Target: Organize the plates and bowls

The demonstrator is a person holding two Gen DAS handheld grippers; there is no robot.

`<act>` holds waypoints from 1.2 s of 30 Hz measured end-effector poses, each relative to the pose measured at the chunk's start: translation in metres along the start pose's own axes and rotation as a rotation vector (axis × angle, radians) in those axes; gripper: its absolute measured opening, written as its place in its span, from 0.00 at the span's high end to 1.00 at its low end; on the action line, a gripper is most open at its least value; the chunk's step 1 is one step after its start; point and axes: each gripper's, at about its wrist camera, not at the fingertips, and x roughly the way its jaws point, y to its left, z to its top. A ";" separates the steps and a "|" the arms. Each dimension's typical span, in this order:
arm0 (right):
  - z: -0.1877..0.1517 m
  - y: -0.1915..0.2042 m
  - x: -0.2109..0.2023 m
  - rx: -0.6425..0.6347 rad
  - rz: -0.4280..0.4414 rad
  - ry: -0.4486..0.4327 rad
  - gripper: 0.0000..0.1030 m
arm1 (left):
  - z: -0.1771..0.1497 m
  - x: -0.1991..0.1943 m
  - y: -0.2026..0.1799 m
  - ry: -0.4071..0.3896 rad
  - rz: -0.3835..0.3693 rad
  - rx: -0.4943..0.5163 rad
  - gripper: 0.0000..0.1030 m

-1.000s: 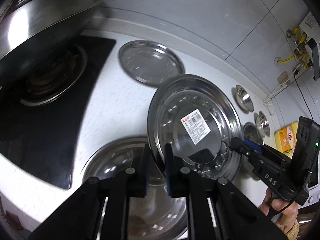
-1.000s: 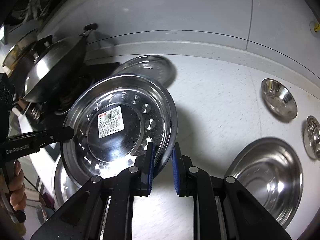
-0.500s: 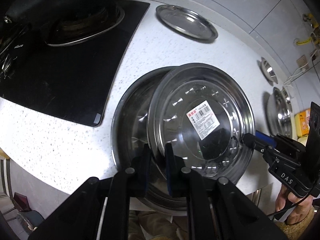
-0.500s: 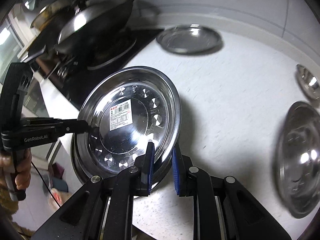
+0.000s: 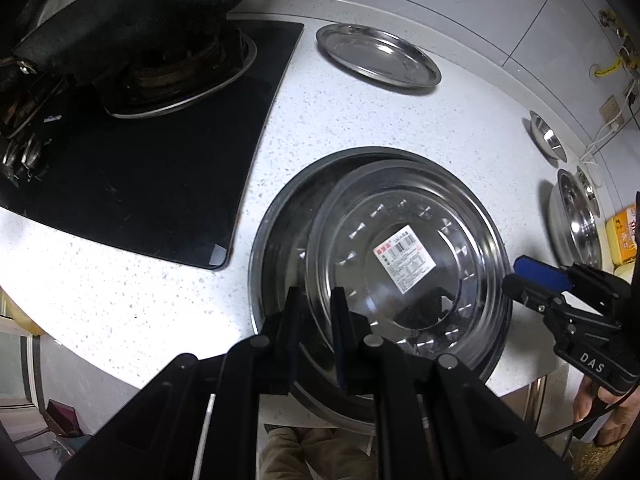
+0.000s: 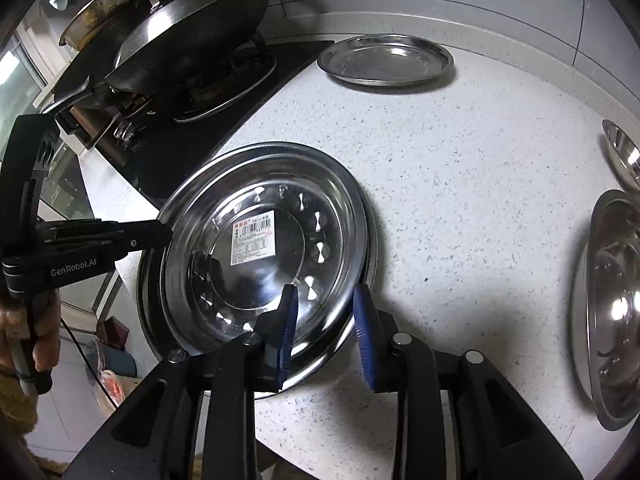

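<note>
1. Labelled steel plate [image 5: 408, 264] [image 6: 264, 264], with a white barcode sticker [image 5: 404, 258] [image 6: 254, 238] at its centre, lies nested in a larger steel basin [image 5: 280, 248] [image 6: 370, 248] on the speckled white counter [image 5: 340, 120] [image 6: 460, 200], near the counter's front edge and just beside the black hob [image 5: 160, 160] [image 6: 224, 120]
2. Left gripper [image 5: 318, 312] [image 6: 160, 232] pinches the plate's near rim: its two fingers stand close together with the rim between them
3. Right gripper [image 6: 326, 324] [image 5: 532, 280] has its blue-padded fingers [image 6: 288, 320] spread apart, one over the plate's inside and the other outside the rim; neither pad visibly presses the metal
4. Seen from the left wrist, the right gripper's tips sit at the plate's opposite edge, one blue pad showing
5. A flat steel plate [image 5: 378, 60] [image 6: 386, 60] rests apart at the back of the counter, near the wall
6. A large steel bowl [image 6: 608, 308] [image 5: 576, 220] lies on the counter to the right, well apart from the basin, and a small steel bowl [image 6: 624, 156] [image 5: 548, 140] sits behind it
7. A dark wok [image 5: 132, 12] [image 6: 192, 40] sits on the hob's burner
8. A yellow packet [image 5: 622, 232] shows at the far right edge of the left wrist view
</note>
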 end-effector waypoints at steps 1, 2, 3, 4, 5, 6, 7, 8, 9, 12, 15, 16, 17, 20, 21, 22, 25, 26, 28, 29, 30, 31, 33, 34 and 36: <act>-0.001 0.002 -0.001 -0.014 -0.008 0.002 0.74 | 0.000 -0.002 0.000 -0.005 0.002 -0.003 0.87; -0.002 0.004 -0.001 -0.024 -0.013 0.000 0.73 | 0.000 -0.005 0.000 -0.014 0.009 -0.005 0.87; -0.003 0.005 -0.003 -0.033 -0.020 -0.004 0.72 | 0.001 -0.008 0.001 -0.027 0.017 -0.005 0.87; -0.003 0.006 -0.005 -0.037 -0.027 -0.010 0.70 | 0.003 -0.013 0.002 -0.041 0.023 -0.006 0.87; -0.003 0.005 -0.008 -0.036 -0.032 -0.018 0.70 | 0.005 -0.016 0.002 -0.052 0.021 -0.010 0.87; -0.003 0.004 -0.010 -0.031 -0.034 -0.027 0.69 | 0.009 -0.021 0.001 -0.069 0.018 -0.011 0.87; -0.001 0.003 -0.013 -0.025 -0.035 -0.040 0.68 | 0.013 -0.025 -0.001 -0.081 0.021 -0.004 0.87; 0.003 0.002 -0.015 -0.021 -0.038 -0.052 0.66 | 0.017 -0.027 -0.003 -0.087 0.020 0.003 0.87; 0.007 0.000 -0.021 -0.018 -0.051 -0.070 0.64 | 0.023 -0.030 -0.006 -0.093 0.014 0.010 0.87; 0.020 -0.005 -0.032 -0.001 -0.060 -0.110 0.57 | 0.046 -0.031 -0.015 -0.097 -0.006 0.034 0.87; 0.036 -0.010 -0.039 0.010 -0.076 -0.137 0.53 | 0.074 -0.026 -0.024 -0.087 -0.027 0.052 0.68; 0.043 -0.012 -0.040 0.014 -0.077 -0.143 0.52 | 0.084 -0.023 -0.028 -0.085 -0.027 0.071 0.66; 0.050 -0.013 -0.039 0.020 -0.076 -0.146 0.52 | 0.094 -0.019 -0.032 -0.083 -0.026 0.092 0.64; 0.072 -0.023 -0.037 0.025 -0.114 -0.167 0.50 | 0.131 0.005 -0.036 -0.056 -0.033 0.123 0.62; 0.084 -0.031 -0.032 0.040 -0.114 -0.173 0.49 | 0.148 0.016 -0.034 -0.045 -0.034 0.118 0.62; 0.091 -0.037 -0.028 0.051 -0.117 -0.174 0.48 | 0.160 0.026 -0.033 -0.038 -0.034 0.112 0.62; 0.120 -0.057 -0.005 0.084 -0.156 -0.165 0.48 | 0.201 0.063 -0.025 -0.008 -0.024 0.076 0.62; 0.130 -0.064 0.003 0.094 -0.154 -0.159 0.48 | 0.215 0.079 -0.021 0.013 -0.037 0.049 0.62; 0.153 -0.081 0.022 0.131 -0.152 -0.146 0.48 | 0.230 0.098 -0.015 0.023 -0.041 0.023 0.62; 0.162 -0.088 0.030 0.147 -0.153 -0.141 0.48 | 0.236 0.106 -0.015 0.022 -0.034 0.034 0.62; 0.170 -0.095 0.039 0.164 -0.144 -0.135 0.48 | 0.242 0.117 -0.015 0.031 -0.038 0.032 0.62; 0.179 -0.104 0.048 0.189 -0.141 -0.128 0.48 | 0.247 0.125 -0.014 0.038 -0.047 0.028 0.62; 0.192 -0.114 0.064 0.214 -0.157 -0.109 0.48 | 0.255 0.139 -0.016 0.040 -0.041 0.035 0.62; 0.198 -0.118 0.071 0.221 -0.150 -0.104 0.48 | 0.258 0.145 -0.015 0.039 -0.026 0.040 0.62; 0.206 -0.127 0.082 0.248 -0.135 -0.095 0.48 | 0.265 0.156 -0.011 0.025 0.008 0.033 0.62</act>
